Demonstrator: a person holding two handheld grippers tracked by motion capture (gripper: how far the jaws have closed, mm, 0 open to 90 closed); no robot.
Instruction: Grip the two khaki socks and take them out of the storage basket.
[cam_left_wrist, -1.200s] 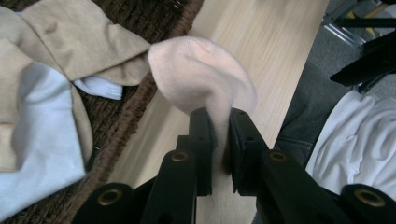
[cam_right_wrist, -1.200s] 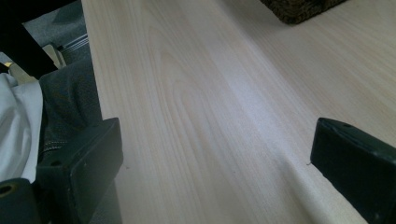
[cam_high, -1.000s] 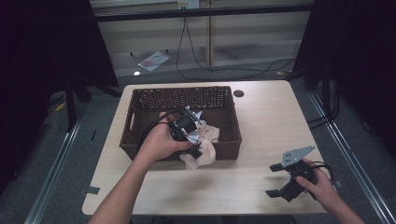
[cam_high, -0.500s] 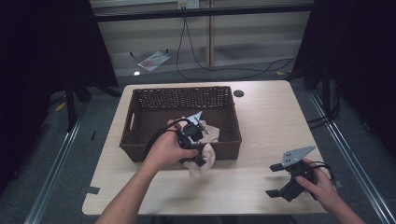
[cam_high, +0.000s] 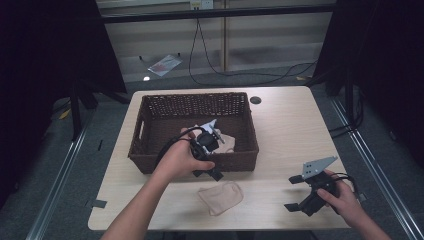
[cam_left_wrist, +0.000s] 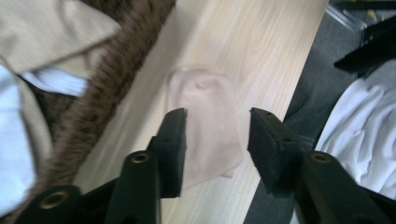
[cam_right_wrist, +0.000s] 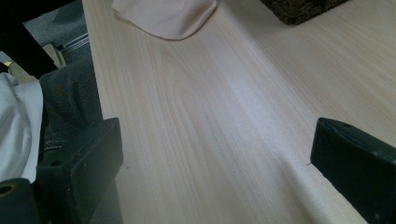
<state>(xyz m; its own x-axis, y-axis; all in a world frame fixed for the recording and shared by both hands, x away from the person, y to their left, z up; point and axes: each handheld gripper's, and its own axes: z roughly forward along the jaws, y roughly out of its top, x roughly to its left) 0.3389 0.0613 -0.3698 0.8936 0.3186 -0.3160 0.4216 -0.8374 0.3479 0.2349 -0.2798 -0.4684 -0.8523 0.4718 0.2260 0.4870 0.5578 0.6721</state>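
Observation:
A thin beige cloth (cam_high: 220, 196) lies flat on the table in front of the brown wicker basket (cam_high: 150, 162). My left gripper (cam_high: 212, 172) hovers over the basket's front wall and points down at the cloth (cam_left_wrist: 205, 126). Its jaws have just been opening and stand apart above the cloth, with nothing pressed between them. More beige and white clothes (cam_high: 227, 140) lie inside the basket (cam_left_wrist: 116, 79). My right gripper (cam_high: 294, 192) rests at the table's front right, open wide with nothing in it (cam_right_wrist: 215, 140). The cloth (cam_right_wrist: 168, 16) lies farther off in its view.
The light wooden table (cam_high: 290, 130) has bare surface to the right of the basket. Its front edge runs close below the cloth. A small dark round hole (cam_high: 256, 100) sits near the back edge. Cables lie on the floor behind the table.
The left hand carried the beige cloth from the basket's front edge toward the table front. Its jaws opened and the cloth now lies on the table. The right hand stayed still.

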